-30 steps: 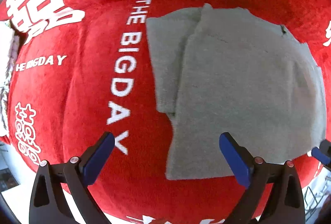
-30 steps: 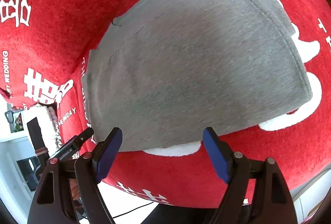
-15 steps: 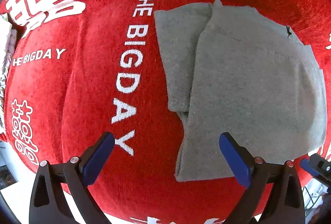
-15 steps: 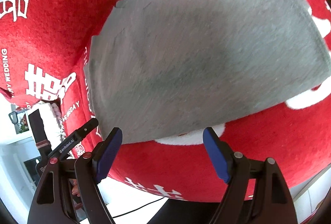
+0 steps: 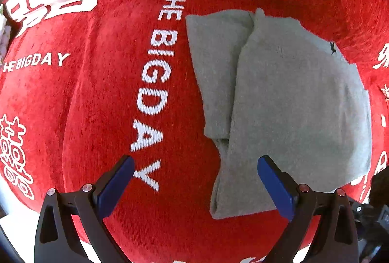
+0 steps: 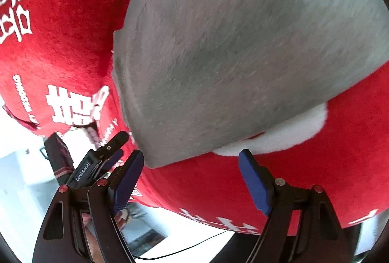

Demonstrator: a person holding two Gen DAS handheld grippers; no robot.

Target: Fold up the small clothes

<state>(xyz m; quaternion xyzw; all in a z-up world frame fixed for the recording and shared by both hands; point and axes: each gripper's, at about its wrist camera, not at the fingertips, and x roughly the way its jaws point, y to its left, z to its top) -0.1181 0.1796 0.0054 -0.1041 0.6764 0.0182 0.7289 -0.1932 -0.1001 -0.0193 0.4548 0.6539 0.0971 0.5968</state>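
Slippage is your risk: the grey garment [image 5: 291, 105] lies part-folded on the red cover [image 5: 97, 105], both the left gripper [image 5: 195, 187] and right gripper [image 6: 190, 180] spread wide, holding nothing. Pinch only its top layer and the fold beneath drags askew.

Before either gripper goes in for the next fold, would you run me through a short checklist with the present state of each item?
1. Left gripper open, holding nothing: ok.
2. Right gripper open, holding nothing: ok.
3. Grey garment lies flat on the red cover: ok.
4. One side already folded over, with a narrower layer showing beside it: ok.
5. Near edge of the garment free to grab, close ahead of the right jaws: ok.
6. Far edge square and unwrinkled: cannot tell; the right wrist view is blurred.
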